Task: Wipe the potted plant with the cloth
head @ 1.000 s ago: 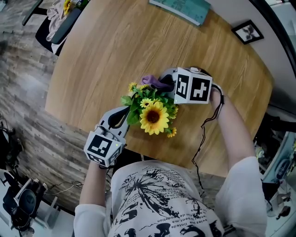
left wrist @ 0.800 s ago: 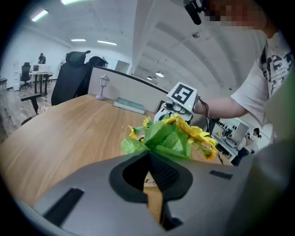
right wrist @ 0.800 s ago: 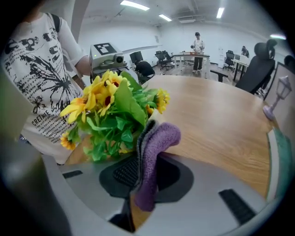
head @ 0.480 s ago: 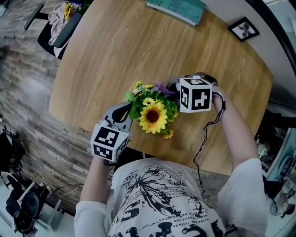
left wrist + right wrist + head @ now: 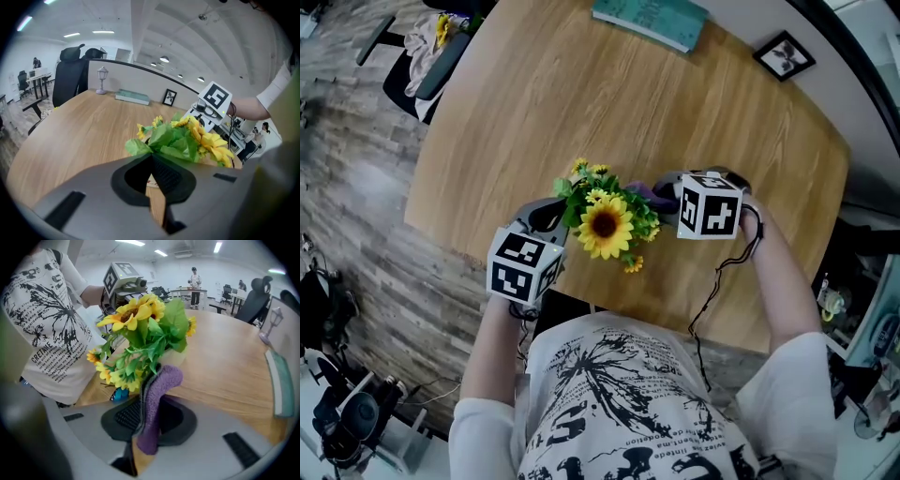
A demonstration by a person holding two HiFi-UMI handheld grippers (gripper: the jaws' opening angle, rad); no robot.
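I see the potted plant [image 5: 605, 225] on the wood table [image 5: 534, 103] near my edge, betw both grippers. L gripper [image 5: 152, 174] clenched, tips at the leaves. R gripper [image 5: 143, 427] clamped on purple cloth [image 5: 157, 390]; cloth end touches foliage, plant's R side.

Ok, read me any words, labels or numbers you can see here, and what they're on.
"CRETA…" on the shirt, ending unclear.
Smaller lines below it: too small to read.
Shirt's bottom lettering in the head view: cut off.
Book cover: lettering blurred.
Marker cubes: square patterns only, no words.
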